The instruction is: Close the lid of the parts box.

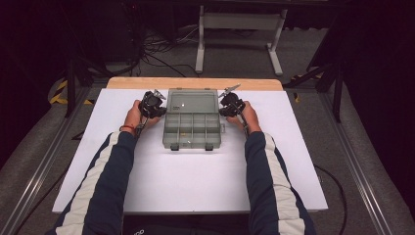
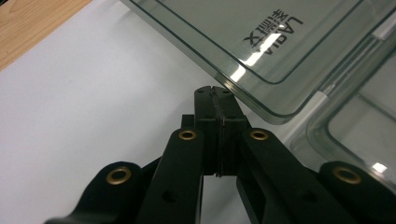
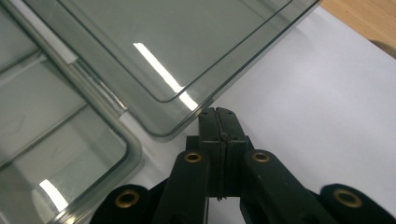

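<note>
Clear box (image 1: pixel 191 130) open near the middle of the surface (image 1: pixel 195 181), toward its far edge; lid (image 1: pixel 192 102) swung back toward the far edge, nearly flat, base with divided compartments on the near side. Two latches on the near wall of the base. Printed lettering on the lid in the left gripper view.

Left gripper (image 1: pixel 152 105) just beside the lid's left edge, jaws pressed together with nothing between them; in its own view the tips (image 2: pixel 214 93) right at the lid's rounded corner (image 2: pixel 275 112), touching or nearly so, cannot tell which. Right gripper (image 1: pixel 231 104) mirrored at the lid's right edge, jaws likewise closed on nothing; in its own view the tips (image 3: pixel 217 114) just under the lid's corner (image 3: pixel 168 130), contact unclear.

Hinge strip between lid and base visible in both gripper views. White sheet over the surface, bare wood strip (image 1: pixel 195 83) along the far edge. Both hands wrapped round the grippers, forearms in dark sleeves with pale stripes.
</note>
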The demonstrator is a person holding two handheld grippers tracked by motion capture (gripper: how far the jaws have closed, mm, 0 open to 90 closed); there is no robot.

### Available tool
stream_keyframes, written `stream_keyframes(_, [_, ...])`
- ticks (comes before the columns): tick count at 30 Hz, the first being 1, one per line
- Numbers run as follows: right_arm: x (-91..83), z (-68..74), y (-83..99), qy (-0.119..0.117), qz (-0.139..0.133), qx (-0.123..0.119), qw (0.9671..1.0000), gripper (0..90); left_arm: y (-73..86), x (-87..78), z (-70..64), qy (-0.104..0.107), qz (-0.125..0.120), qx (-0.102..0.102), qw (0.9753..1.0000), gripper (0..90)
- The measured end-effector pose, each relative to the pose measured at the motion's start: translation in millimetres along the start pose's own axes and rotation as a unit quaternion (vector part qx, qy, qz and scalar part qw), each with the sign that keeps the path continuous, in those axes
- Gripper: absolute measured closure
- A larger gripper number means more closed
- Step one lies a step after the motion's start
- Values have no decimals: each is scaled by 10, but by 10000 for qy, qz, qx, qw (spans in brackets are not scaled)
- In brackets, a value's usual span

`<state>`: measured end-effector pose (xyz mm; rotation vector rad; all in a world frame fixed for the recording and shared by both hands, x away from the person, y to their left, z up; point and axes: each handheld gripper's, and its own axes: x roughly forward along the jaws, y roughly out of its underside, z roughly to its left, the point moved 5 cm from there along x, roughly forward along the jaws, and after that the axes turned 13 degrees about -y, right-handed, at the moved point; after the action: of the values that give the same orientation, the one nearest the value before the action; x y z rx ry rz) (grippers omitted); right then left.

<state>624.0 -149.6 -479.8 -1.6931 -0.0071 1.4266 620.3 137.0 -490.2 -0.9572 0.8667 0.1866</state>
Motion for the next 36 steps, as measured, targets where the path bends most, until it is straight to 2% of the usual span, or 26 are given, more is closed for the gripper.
stream_keyframes(5, [25,-31,-7,26,-199,104,9997,900,-12,20,3,10,-20,-103,9999,893])
stream_keyframes(9, [42,-50,-17,35,-298,183,9994,900,-29,35,3,-7,22,-320,9995,893])
stream_keyframes(16, [79,-52,-46,167,-427,194,9988,900,-68,50,-9,-76,80,-306,9995,889])
stream_keyframes(20, [91,-41,-57,257,-437,153,9986,900,-83,69,-13,-127,17,-381,9992,879])
stream_keyframes(22, [87,-22,-78,364,-531,110,9979,900,-100,72,4,-195,1,-328,9993,867])
stream_keyframes(25, [68,-17,-90,394,-606,88,9973,900,-107,68,20,-111,-79,-425,9990,850])
stream_keyframes(28, [44,-34,-106,521,-617,12,9967,900,-111,85,29,-204,-95,-443,9988,844])
stream_keyframes(31, [20,-49,-121,548,-716,-14,9959,900,-131,71,37,-222,-205,-508,9983,843])
stream_keyframes(34, [12,-50,-128,579,-774,-5,9953,900,-152,47,61,-318,-262,-475,9980,841])
stream_keyframes(36, [1,-41,-150,606,-824,-44,9947,900,-165,22,80,-327,-348,-542,9974,841])
